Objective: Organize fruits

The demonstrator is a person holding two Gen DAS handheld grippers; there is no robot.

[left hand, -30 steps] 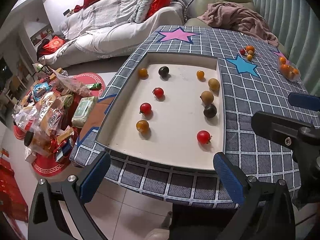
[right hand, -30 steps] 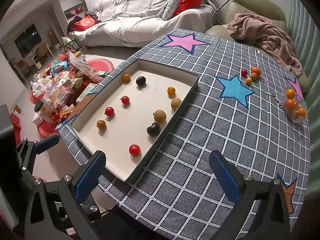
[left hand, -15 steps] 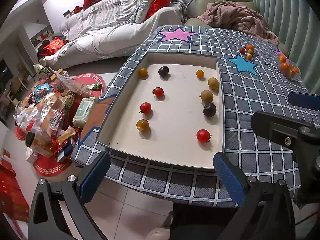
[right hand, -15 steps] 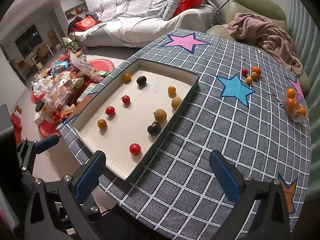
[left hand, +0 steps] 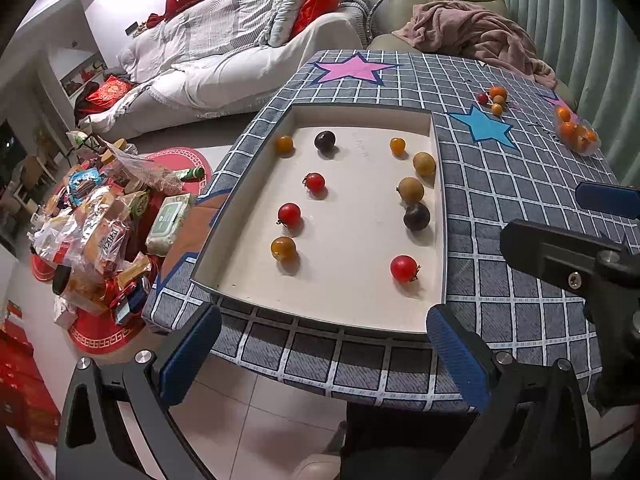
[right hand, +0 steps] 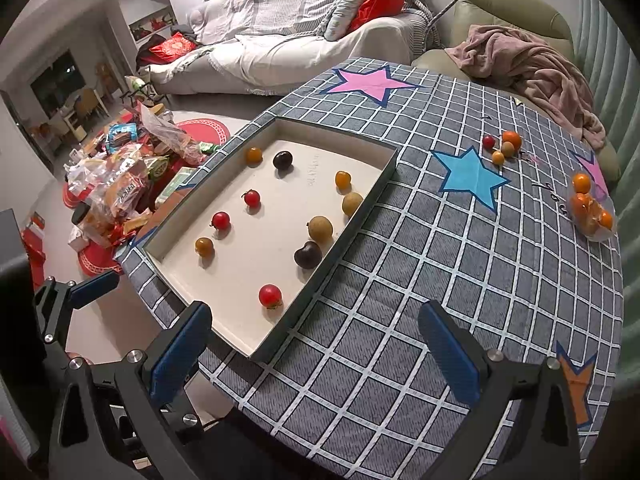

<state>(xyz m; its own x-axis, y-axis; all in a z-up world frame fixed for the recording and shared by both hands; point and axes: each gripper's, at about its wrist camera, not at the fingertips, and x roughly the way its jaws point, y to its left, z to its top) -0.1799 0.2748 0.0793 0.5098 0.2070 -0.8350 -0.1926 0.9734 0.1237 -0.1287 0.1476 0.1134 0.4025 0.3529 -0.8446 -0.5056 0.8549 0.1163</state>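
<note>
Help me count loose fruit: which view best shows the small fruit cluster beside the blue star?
The right wrist view: the small fruit cluster shows four separate fruits. In the left wrist view the cluster is smaller and farther off.

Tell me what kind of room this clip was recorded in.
Most likely a home living room: a sofa draped in a grey throw with red cushions, a green armchair holding a pink blanket, and a pile of snack packets on the floor beside the table.

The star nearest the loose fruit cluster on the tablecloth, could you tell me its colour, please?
Blue star, clearest in the right wrist view.
</note>
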